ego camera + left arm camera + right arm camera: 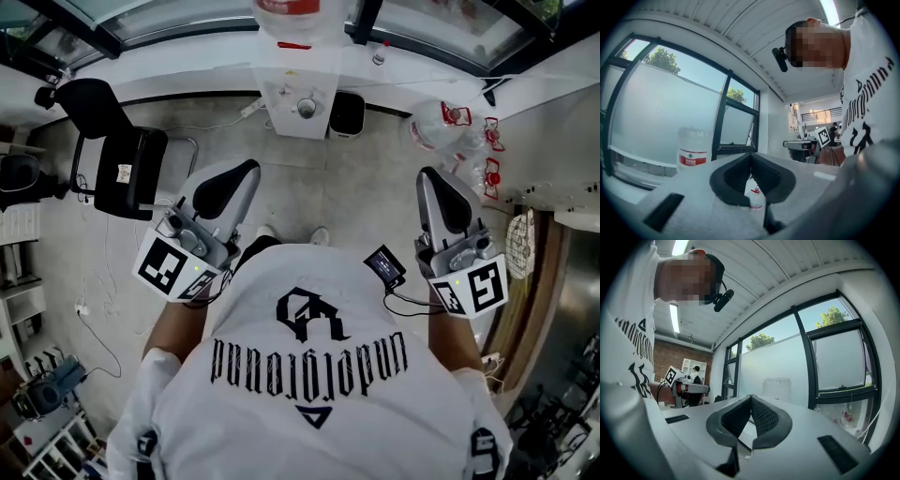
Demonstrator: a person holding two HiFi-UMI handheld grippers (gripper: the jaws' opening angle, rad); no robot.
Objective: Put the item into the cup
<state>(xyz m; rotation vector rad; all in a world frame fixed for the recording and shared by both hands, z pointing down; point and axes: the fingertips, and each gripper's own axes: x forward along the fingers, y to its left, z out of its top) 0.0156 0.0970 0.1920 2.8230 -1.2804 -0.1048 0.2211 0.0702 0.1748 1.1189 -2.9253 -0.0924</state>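
Note:
No cup or item for it shows clearly in any view. A person in a white printed T-shirt [309,375] holds both grippers level, pointing ahead over the floor. In the head view my left gripper [246,171] is left of the body and my right gripper [429,174] is right of it. In the left gripper view the left gripper's [751,155] dark jaw tips meet with nothing between them. In the right gripper view the right gripper's [751,397] jaws also meet, empty. A white thing with red print [755,196] shows through the gap below the left jaws.
A white water dispenser [300,94] stands ahead by the window, its big jug [693,150] on top, with a black bin [347,114] beside it. A black chair [117,155] stands at the left. Plastic bags with red print [450,127] lie at the right near a wooden counter [530,281].

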